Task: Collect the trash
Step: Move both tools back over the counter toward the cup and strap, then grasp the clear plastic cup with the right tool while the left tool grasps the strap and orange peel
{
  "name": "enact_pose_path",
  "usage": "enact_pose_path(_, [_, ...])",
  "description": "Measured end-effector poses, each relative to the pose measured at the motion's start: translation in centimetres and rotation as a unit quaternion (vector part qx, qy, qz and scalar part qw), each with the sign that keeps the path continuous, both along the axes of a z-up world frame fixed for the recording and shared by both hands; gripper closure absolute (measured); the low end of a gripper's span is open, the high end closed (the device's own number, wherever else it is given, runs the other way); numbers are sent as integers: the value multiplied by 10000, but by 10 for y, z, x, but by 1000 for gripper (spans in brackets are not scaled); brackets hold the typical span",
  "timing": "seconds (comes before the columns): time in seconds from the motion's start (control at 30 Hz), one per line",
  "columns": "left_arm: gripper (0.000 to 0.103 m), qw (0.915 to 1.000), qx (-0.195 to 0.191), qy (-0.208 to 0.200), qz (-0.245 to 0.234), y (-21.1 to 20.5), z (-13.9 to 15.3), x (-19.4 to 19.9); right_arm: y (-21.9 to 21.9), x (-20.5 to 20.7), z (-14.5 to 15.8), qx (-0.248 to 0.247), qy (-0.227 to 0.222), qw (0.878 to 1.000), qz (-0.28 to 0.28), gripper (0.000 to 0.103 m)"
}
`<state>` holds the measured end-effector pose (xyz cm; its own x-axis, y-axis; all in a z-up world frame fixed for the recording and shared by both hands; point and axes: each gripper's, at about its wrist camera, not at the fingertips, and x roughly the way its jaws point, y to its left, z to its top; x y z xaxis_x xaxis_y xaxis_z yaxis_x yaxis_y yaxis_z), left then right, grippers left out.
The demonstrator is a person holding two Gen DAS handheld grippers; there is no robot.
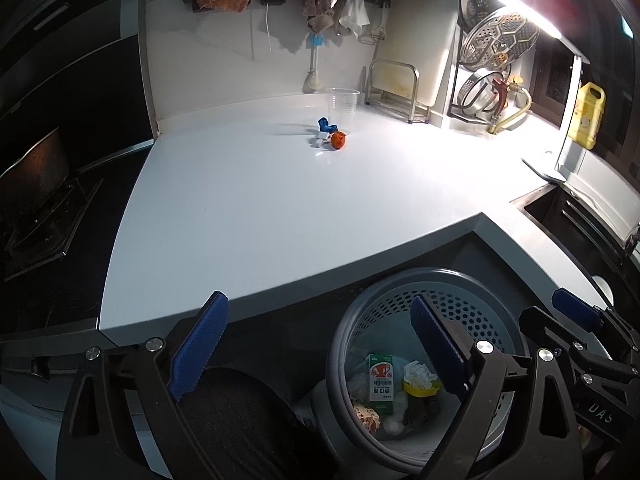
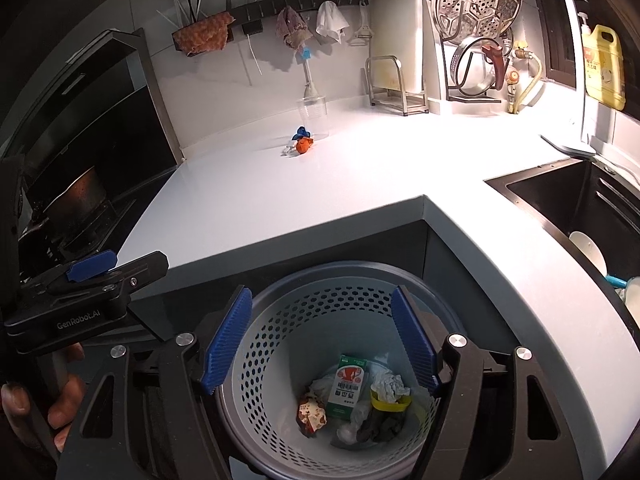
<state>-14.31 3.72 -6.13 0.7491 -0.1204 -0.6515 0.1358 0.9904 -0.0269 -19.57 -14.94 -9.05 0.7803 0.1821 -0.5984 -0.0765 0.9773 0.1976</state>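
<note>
A grey perforated bin (image 2: 312, 312) stands on the floor below the counter corner; it also shows in the left wrist view (image 1: 404, 300). Inside lie a green-and-white carton (image 2: 347, 384), crumpled paper (image 2: 386, 386), a yellow piece and other scraps. On the white counter (image 2: 320, 196) far back lie a small orange wrapper (image 2: 303, 145), a blue scrap (image 2: 302, 133) and a clear plastic cup (image 2: 314, 114). My right gripper (image 2: 320, 340) is open and empty above the bin. My left gripper (image 1: 320, 348) is open and empty at the bin's left rim.
A dark stove with a pan (image 2: 76, 196) is at the left. A black sink (image 2: 580, 204) with dishes is at the right. A dish rack with steamer trays (image 2: 476, 4), a yellow bottle (image 2: 604, 64), a cutting-board stand (image 2: 390, 84) and hung cloths line the back wall.
</note>
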Motion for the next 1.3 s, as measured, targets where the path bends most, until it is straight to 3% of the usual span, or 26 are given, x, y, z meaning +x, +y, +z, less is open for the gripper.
enact_pose_path(0.33, [11,9998,0,-133,157,13,16,69,5,75,10,-96,-79,9998,177,34])
enact_pose_path(0.73, [11,9991,87,-214,362,23,26,184,7,213,21,-193,-23,9983,548,33])
enact_pose_path(0.93, [11,9986,242,-179,431,23,20,237,10,285,15,-195,246,9973,658,33])
enact_pose_path(1.03, [11,9989,146,-10,435,26,13,260,15,316,9,-163,392,9964,730,33])
enact_pose_path(1.3, [11,9984,128,136,542,32,2,298,27,366,-5,-190,670,9937,880,33])
